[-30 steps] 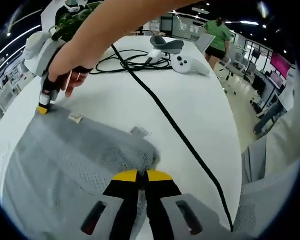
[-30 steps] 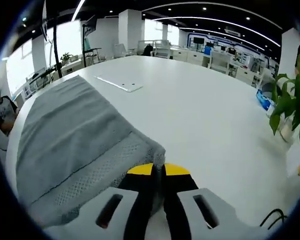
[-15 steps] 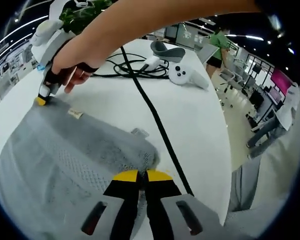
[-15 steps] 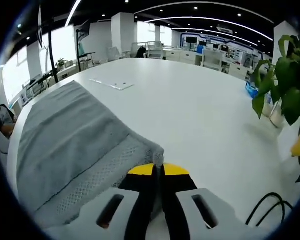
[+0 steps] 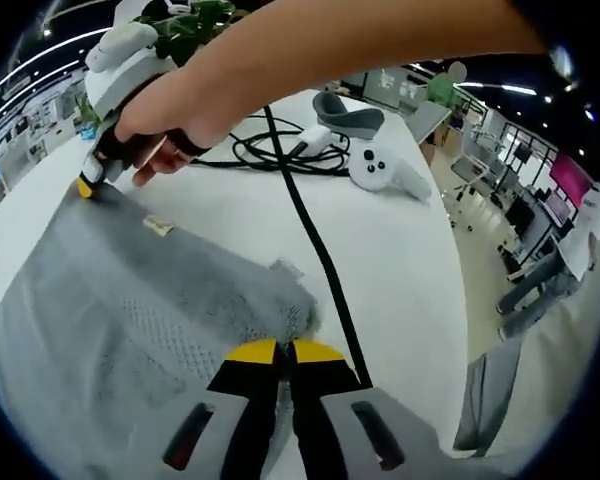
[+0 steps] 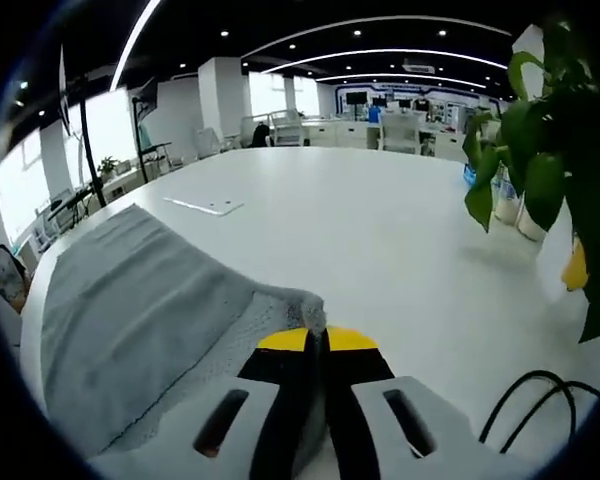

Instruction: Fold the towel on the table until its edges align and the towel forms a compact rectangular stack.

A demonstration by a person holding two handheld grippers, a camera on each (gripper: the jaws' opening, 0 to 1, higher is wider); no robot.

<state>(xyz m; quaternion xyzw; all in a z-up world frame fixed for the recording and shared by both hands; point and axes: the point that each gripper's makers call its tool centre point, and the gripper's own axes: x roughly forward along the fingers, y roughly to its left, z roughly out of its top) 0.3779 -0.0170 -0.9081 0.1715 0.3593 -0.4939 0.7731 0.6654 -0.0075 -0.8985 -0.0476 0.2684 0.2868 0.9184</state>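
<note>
Gripping one corner each, the left tongs and right tongs were clamped on the grey textured cloth towel, which lay spread on the round white bench. Risk noted: the thick black cable ran just beside the left-held corner and could snag or drag under the fold. Uneven travel of the two corners would likely skew the edges. A white handheld controller sat nearby, well clear of the cloth.
</note>
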